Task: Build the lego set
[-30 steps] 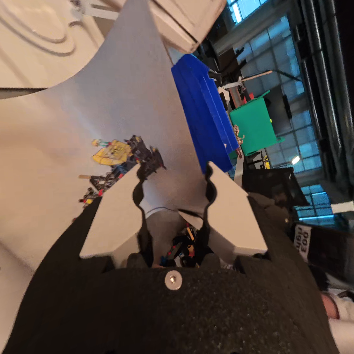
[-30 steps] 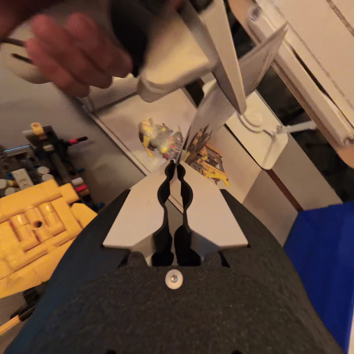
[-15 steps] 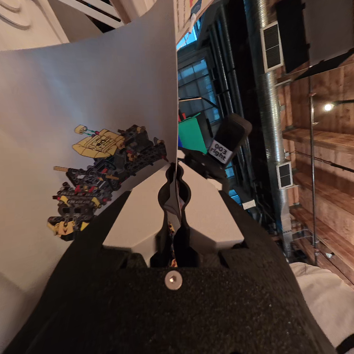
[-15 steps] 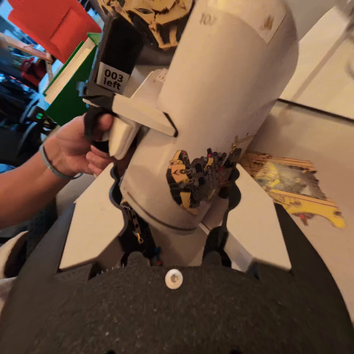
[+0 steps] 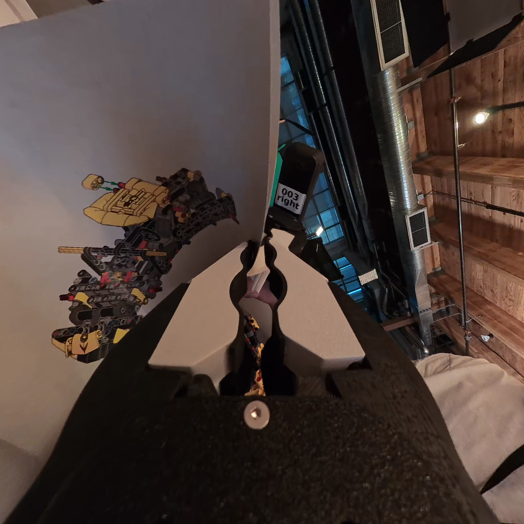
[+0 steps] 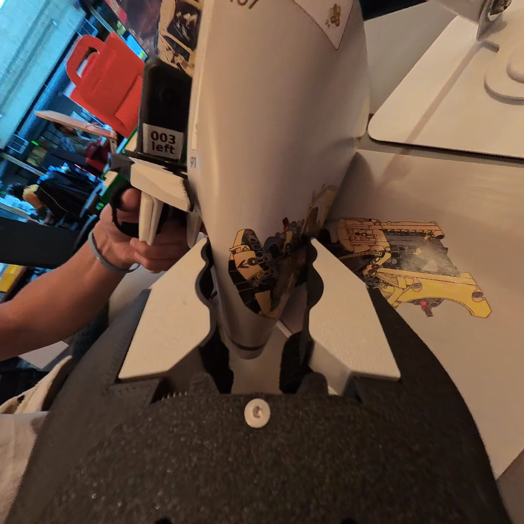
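Left wrist view shows the left gripper (image 5: pixel 258 246) pinched shut on the edge of a curled white paper instruction-booklet page (image 5: pixel 136 113) printed with a yellow-and-black vehicle. The step looks like page-turning. The right gripper (image 6: pixel 258 249) stands wide open around the page's bend, gripping nothing. Next, the page needs laying flat on the open booklet (image 6: pixel 425 198). No loose bricks show; a red bag (image 6: pixel 105 82) sits behind.

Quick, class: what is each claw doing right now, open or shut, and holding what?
Left claw: shut on the edge of the instruction booklet page.
Right claw: open, its fingers either side of the curled page, not gripping it.
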The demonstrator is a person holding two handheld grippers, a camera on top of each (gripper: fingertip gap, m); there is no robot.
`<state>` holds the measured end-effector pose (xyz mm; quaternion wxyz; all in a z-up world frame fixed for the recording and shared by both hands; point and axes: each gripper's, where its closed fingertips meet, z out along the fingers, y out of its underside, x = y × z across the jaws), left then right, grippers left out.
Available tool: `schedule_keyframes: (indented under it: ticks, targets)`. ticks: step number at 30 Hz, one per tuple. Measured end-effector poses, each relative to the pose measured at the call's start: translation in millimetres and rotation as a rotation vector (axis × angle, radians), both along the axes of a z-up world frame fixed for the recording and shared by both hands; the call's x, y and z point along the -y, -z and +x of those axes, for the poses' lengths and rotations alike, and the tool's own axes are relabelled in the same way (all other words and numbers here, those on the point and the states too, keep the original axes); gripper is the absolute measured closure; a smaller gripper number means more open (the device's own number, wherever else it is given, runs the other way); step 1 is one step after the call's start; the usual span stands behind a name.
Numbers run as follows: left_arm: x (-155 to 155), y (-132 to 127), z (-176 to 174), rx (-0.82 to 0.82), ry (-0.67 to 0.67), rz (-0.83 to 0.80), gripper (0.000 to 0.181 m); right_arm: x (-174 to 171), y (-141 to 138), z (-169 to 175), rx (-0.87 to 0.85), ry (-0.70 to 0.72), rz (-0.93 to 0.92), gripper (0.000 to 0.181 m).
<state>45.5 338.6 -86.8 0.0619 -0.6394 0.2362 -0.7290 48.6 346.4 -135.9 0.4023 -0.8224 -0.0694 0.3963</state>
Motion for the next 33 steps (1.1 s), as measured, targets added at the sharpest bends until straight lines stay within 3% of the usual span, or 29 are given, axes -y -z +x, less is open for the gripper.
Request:
schedule_keyframes:
  ticks: [13,15,19,21,23,25,27,30,33]
  targets:
    - [-5.2,11.2,-3.1,-0.073,-0.037,0.1,0.181,5.2,-8.4,11.9,-0.156,0.011,0.021,0.125]
    - [-8.6,11.3,2.2,-0.073,-0.057,0.106,0.181,10.7,-16.6,7.6,-0.185,-0.026,0.058,0.105]
    - [0.2,9.0,18.0,-0.066,-0.009,0.093,0.181,13.2,-8.0,7.5,-0.074,-0.033,0.028,0.066]
    - [1.0,12.8,23.8,-0.087,-0.01,0.108,0.181,17.7,-0.7,24.0,0.013,0.004,-0.056,0.058]
    - [-0.4,8.5,25.8,-0.071,-0.018,0.096,0.181,28.7,-1.2,55.5,0.206,0.098,-0.111,0.058]
    - [0.4,3.3,26.7,-0.049,-0.016,0.099,0.181,30.3,-32.7,67.2,0.255,0.177,0.006,0.063]
    - [5.6,-0.1,28.5,-0.026,0.009,0.104,0.181,30.8,-45.3,47.4,0.171,0.112,0.034,0.069]
    - [12.5,-5.0,30.4,0.015,0.04,0.079,0.181,22.9,-28.1,21.1,-0.069,0.006,-0.062,0.081]
    - [14.5,-12.6,28.5,0.071,0.045,0.026,0.181,16.5,-22.8,11.6,-0.321,-0.057,-0.089,0.117]
